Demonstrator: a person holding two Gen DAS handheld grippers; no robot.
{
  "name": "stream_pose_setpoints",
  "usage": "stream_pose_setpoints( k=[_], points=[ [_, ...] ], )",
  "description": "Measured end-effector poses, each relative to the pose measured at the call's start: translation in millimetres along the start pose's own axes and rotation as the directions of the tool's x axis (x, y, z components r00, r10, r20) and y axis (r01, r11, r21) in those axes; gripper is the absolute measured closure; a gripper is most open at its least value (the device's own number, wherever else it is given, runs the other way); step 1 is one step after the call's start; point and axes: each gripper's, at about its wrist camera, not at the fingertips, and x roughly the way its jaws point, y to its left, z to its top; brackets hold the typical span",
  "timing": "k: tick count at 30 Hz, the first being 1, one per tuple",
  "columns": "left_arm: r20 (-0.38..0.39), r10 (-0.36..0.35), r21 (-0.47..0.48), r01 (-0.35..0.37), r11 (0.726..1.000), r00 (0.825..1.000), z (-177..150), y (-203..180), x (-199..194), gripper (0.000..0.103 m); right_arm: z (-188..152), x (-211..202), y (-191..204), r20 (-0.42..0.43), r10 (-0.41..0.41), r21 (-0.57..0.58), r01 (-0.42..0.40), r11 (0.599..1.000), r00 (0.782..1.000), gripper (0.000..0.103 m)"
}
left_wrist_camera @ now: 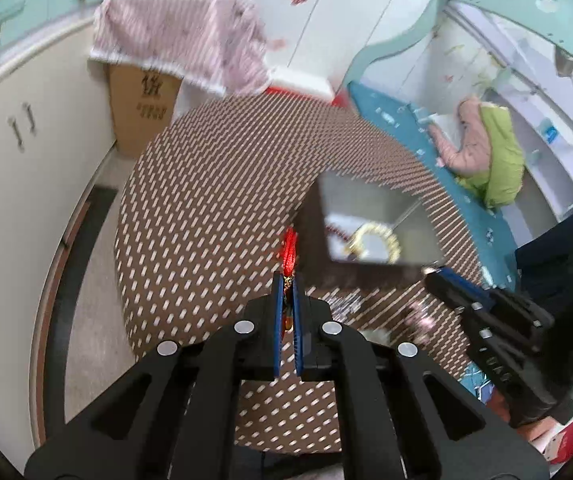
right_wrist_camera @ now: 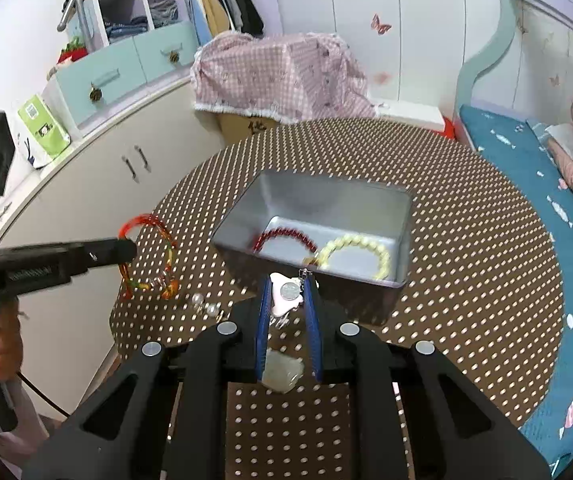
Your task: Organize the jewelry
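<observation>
1. Cord of red and orange woven thread, looped, is pinched between the nearly closed blue ribbed pads of the left claw.
2. A glossy white charm is clamped in the right claw.
3. Just ahead of both claws, beaded bracelets are held in a rectangular metal tin.

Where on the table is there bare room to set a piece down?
Free: the dotted tablecloth right of the metal tin, and the far strip behind it. Crowded: left of the tin, where the red bracelet hangs from the left gripper over the pearl earrings, and the near edge under the right gripper.
</observation>
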Motion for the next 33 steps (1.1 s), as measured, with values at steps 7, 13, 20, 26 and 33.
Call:
stream_pose_setpoints(
  k=[7, 13, 20, 26, 33],
  points=[
    [0.097, -0.086, 0.078, 0.079, 0.994, 0.992, 35.8, -36.5, -15.2, 0.098, 18.5, -7.9, -13.3, 0.065, -0.028, 0.005, 0.028, 1.0, 0.998, 0.088],
    [0.073, -0.168, 0.088, 0.162, 0.983, 0.983, 58.3, -56.1, 12.2, 0.098, 32.5, 3.2, -22.2, 0.07, -0.039, 0.018, 0.038, 0.999, 0.997, 0.088],
    [-0.06, -0.214, 0.065, 0.217, 0.974, 0.975, 63.3, -61.7, 76.5, 0.098, 36.9, 25.9, -36.7, 0.027, -0.03, 0.041, 0.029, 0.999, 0.999, 0.088],
    [-0.115, -0.146, 0.074, 0.155, 0.985, 0.983, 63.8, -61.0, 100.3, 0.095, 37.4, 37.6, -41.1, -0.004, -0.028, 0.046, 0.028, 0.999, 1.0, 0.087],
    [-0.135, -0.086, 0.089, 0.099, 0.991, 0.987, 49.9, -54.0, 104.5, 0.071, 37.1, 36.0, -43.9, -0.01, -0.032, 0.049, 0.033, 0.998, 0.999, 0.079]
  ],
)
